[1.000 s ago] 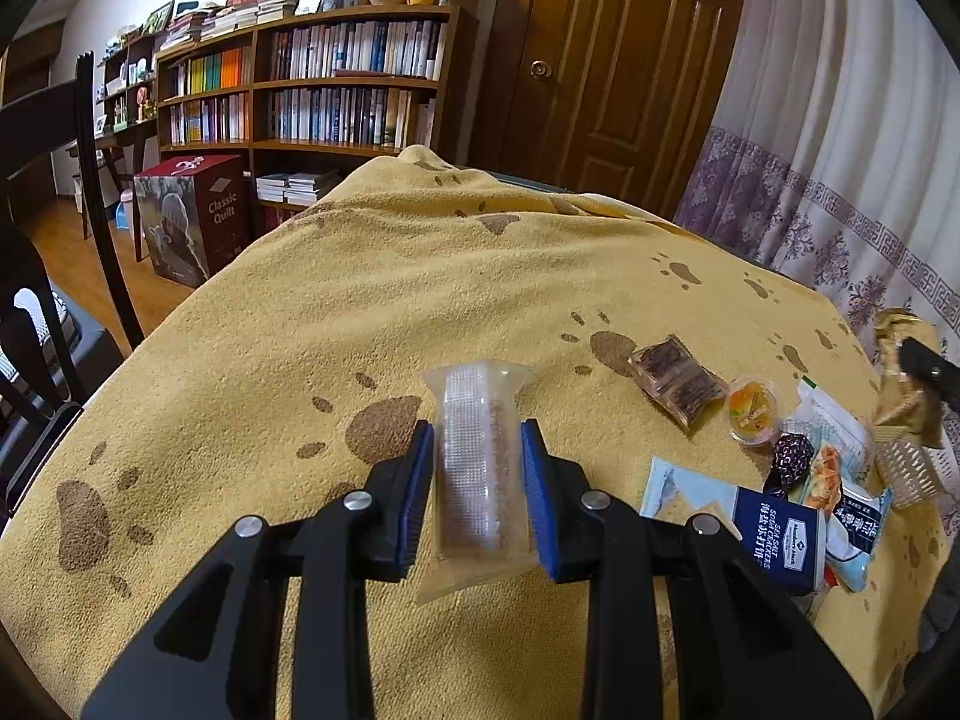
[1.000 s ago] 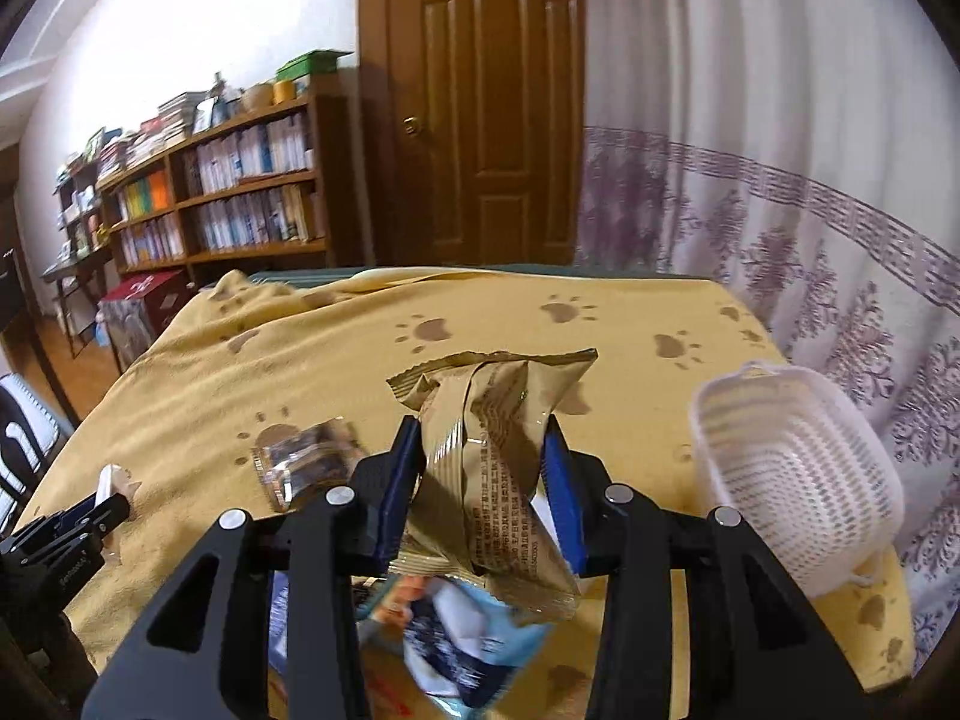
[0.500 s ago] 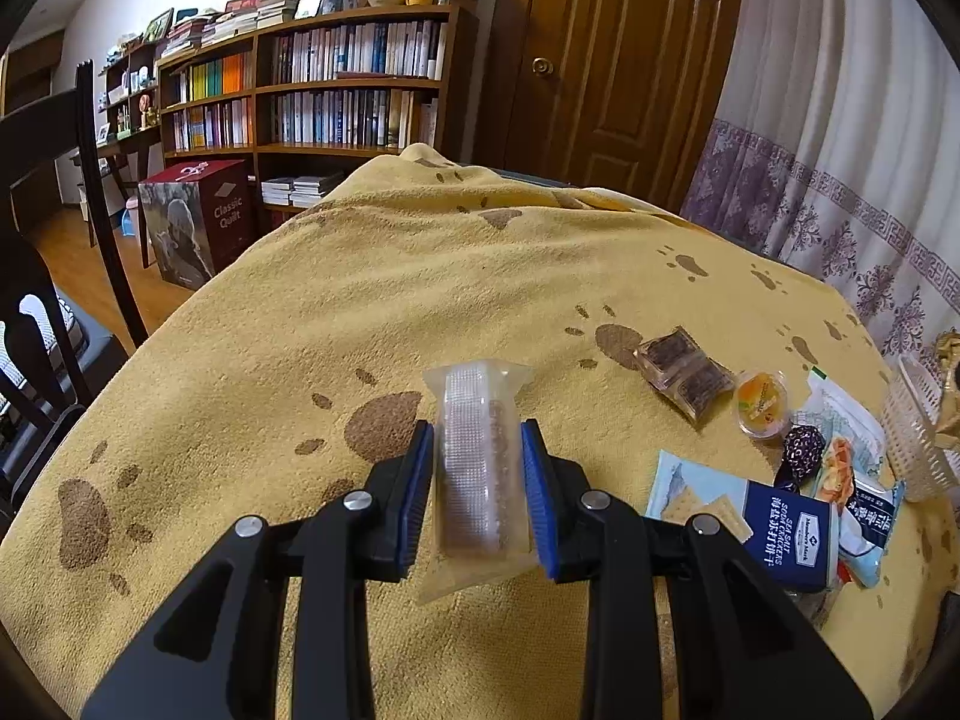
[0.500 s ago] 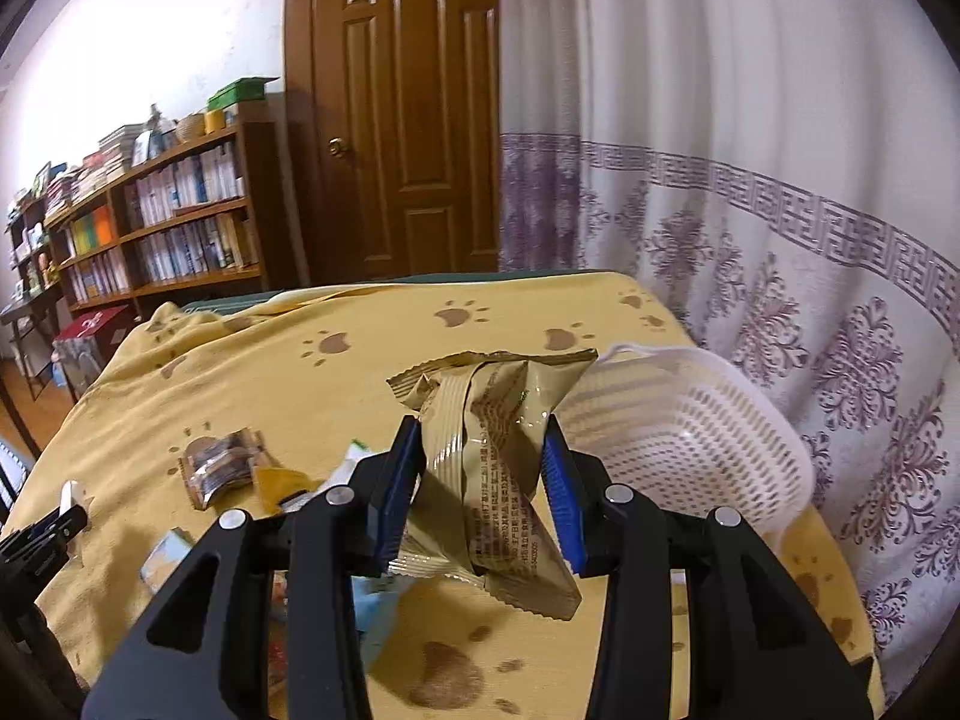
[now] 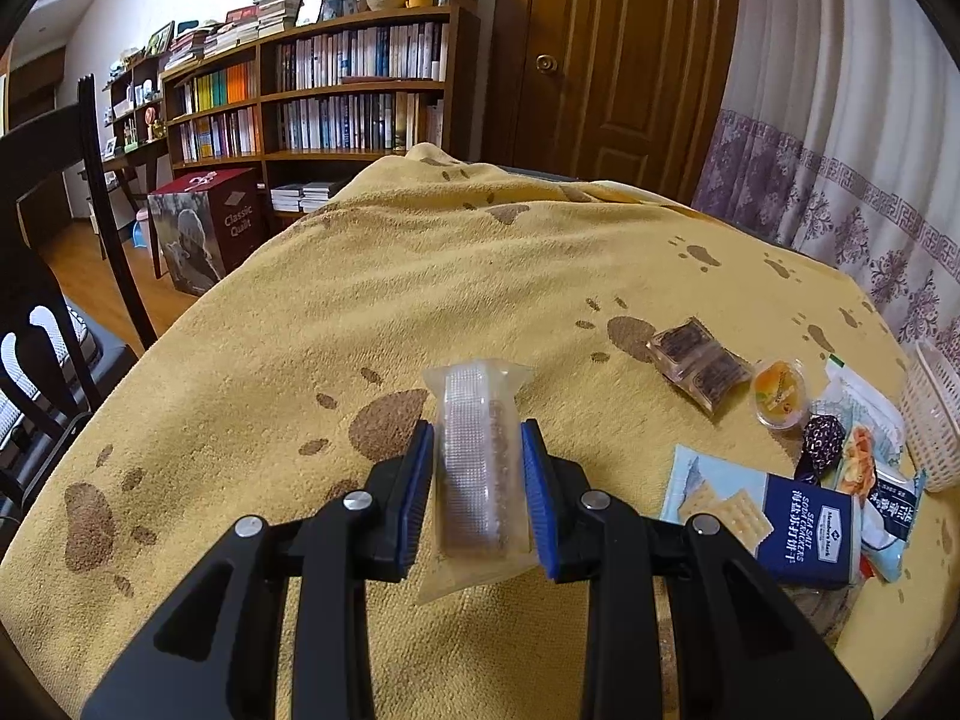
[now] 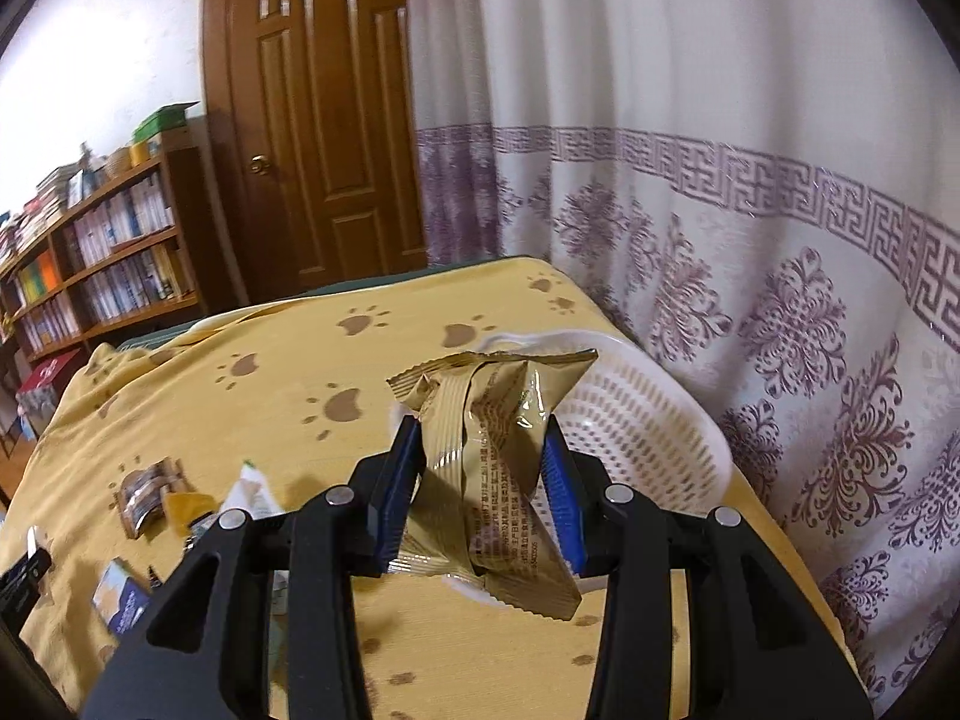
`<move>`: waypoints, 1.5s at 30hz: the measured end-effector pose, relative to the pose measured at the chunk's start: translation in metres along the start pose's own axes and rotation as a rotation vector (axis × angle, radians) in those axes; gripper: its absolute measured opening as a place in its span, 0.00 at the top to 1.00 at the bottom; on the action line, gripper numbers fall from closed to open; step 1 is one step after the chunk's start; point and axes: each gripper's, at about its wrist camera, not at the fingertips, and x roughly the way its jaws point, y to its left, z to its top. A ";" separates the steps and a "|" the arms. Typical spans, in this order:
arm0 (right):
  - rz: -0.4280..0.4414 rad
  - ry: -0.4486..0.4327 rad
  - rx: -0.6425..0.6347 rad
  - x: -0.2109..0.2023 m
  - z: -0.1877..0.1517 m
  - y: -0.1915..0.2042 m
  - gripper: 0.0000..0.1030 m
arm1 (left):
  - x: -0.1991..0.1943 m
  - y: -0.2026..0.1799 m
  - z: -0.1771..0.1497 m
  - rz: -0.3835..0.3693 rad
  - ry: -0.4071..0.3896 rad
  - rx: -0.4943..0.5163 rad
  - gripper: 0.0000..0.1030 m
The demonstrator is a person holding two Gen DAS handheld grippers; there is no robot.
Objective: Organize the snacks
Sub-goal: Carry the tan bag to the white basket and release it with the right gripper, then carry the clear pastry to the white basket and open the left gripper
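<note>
My left gripper (image 5: 477, 468) is shut on a clear-wrapped snack bar (image 5: 480, 450) and holds it above the yellow paw-print cloth (image 5: 420, 300). My right gripper (image 6: 480, 480) is shut on a crumpled gold snack packet (image 6: 498, 456) and holds it over the near rim of the white plastic basket (image 6: 660, 420). The basket also shows at the right edge of the left wrist view (image 5: 936, 420). A pile of snacks lies on the cloth: a blue cracker pack (image 5: 774, 516), a dark twin-pack (image 5: 699, 360), an orange jelly cup (image 5: 780, 399), a dark wrapped candy (image 5: 819, 444).
A curtain (image 6: 750, 240) hangs close behind the basket at the table's right edge. A bookshelf (image 5: 336, 102), a wooden door (image 5: 624, 60) and a dark chair (image 5: 54, 240) stand beyond the table. The left gripper's tip shows at the right wrist view's left edge (image 6: 24, 570).
My right gripper has swung right with the gold packet, from over the snack pile to over the basket. My left gripper has held nearly still with the bar.
</note>
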 end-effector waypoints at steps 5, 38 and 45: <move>-0.026 0.026 0.056 0.013 0.000 -0.026 0.60 | 0.005 -0.002 -0.001 0.014 0.009 0.009 0.71; 0.030 -0.002 0.187 -0.001 -0.030 -0.067 0.50 | -0.014 -0.020 0.008 -0.018 -0.005 0.018 0.71; 0.031 -0.050 0.183 -0.016 -0.045 -0.064 0.49 | -0.041 -0.067 0.024 -0.081 -0.054 0.093 0.71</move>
